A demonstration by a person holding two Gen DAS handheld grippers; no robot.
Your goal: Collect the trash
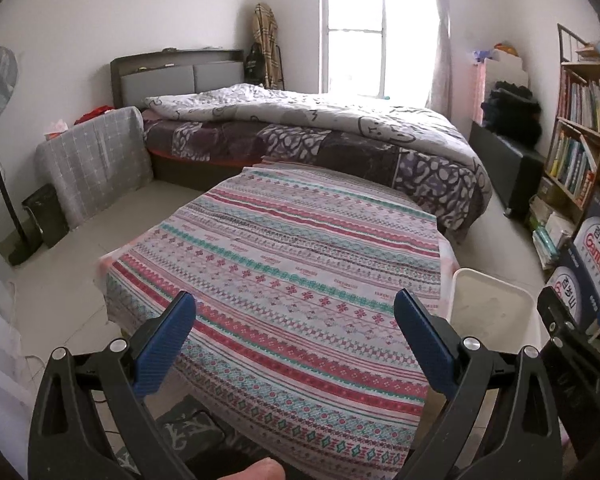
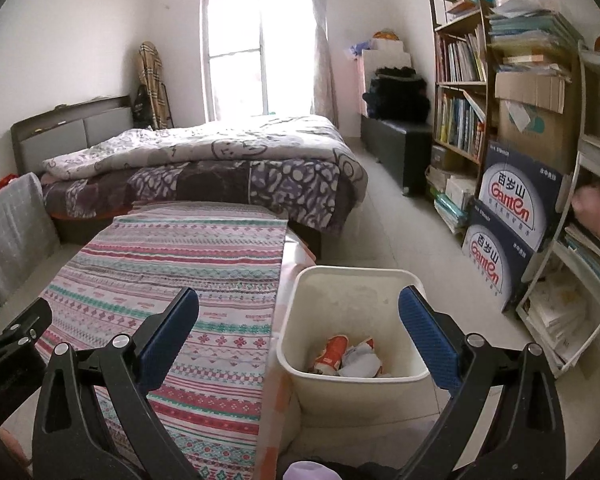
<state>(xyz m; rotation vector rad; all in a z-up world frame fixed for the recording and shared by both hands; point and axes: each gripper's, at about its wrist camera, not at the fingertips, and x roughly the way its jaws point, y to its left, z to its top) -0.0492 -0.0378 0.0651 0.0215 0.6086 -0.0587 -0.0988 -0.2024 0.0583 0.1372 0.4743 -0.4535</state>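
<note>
A cream plastic waste bin (image 2: 380, 384) stands on the floor at the right side of a table with a striped patterned cloth (image 1: 300, 264). Inside the bin lie an orange and white wrapper (image 2: 334, 350) and crumpled white paper (image 2: 360, 362). The bin's rim also shows in the left wrist view (image 1: 492, 284). My right gripper (image 2: 298, 312) is open and empty, above the bin and the table's right edge. My left gripper (image 1: 294, 314) is open and empty above the cloth. I see no trash on the cloth.
A bed with a grey quilt (image 1: 320, 120) stands behind the table. A bookshelf (image 2: 460, 80) and blue Ganten boxes (image 2: 512, 216) line the right wall. A covered chair (image 1: 96, 160) and a fan stand (image 1: 0, 160) are at the left.
</note>
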